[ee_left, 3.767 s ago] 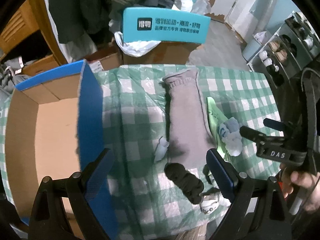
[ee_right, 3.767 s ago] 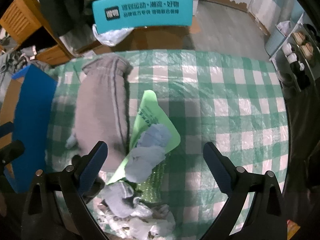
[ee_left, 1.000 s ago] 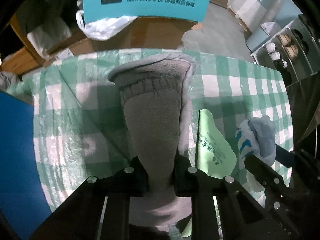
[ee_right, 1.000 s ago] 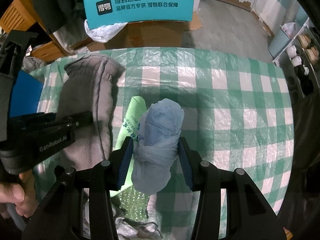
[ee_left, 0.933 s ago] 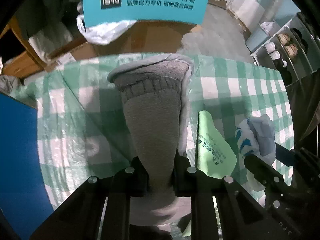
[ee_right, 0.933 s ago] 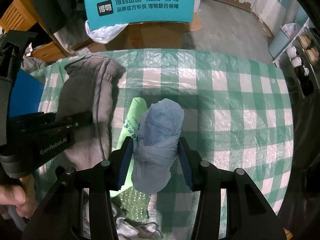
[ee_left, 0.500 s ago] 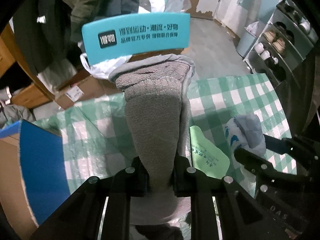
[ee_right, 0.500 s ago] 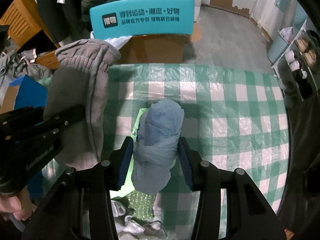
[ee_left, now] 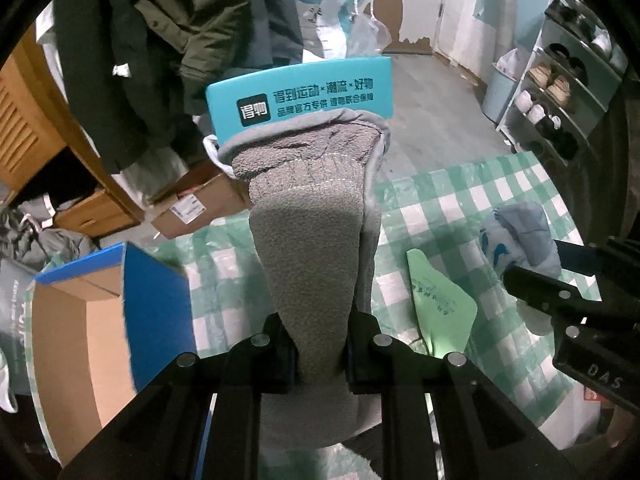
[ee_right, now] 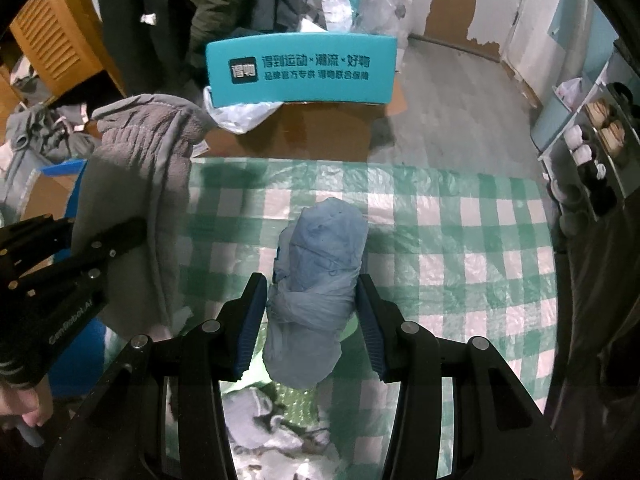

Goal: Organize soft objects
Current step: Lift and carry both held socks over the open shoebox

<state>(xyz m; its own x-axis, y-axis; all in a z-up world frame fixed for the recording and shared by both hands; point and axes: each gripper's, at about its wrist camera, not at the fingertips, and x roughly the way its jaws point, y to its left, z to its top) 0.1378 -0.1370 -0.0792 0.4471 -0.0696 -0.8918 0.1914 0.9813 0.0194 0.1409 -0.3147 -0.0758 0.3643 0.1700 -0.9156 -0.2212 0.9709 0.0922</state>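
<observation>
My left gripper [ee_left: 318,354] is shut on a long grey fleece sock [ee_left: 316,232] and holds it lifted above the green checked tablecloth [ee_left: 460,200]. The sock also shows at the left of the right wrist view [ee_right: 136,184]. My right gripper [ee_right: 310,312] is shut on a pale blue cloth bundle [ee_right: 320,264], held above the table; the bundle shows at the right of the left wrist view [ee_left: 524,236]. An open cardboard box with blue flaps [ee_left: 80,340] stands at the table's left.
A green paper sheet [ee_left: 440,300] lies on the cloth between the grippers. More small socks and wrappers [ee_right: 260,416] lie near the front edge. A teal chair back [ee_right: 300,68] and cardboard boxes [ee_left: 192,204] stand beyond the table. Shoe shelves [ee_left: 560,92] are at the right.
Both grippers, open 3.8 s ago, closed on the sock and the bundle. Over the last second both rose, lifting the grey sock and the blue bundle off the table.
</observation>
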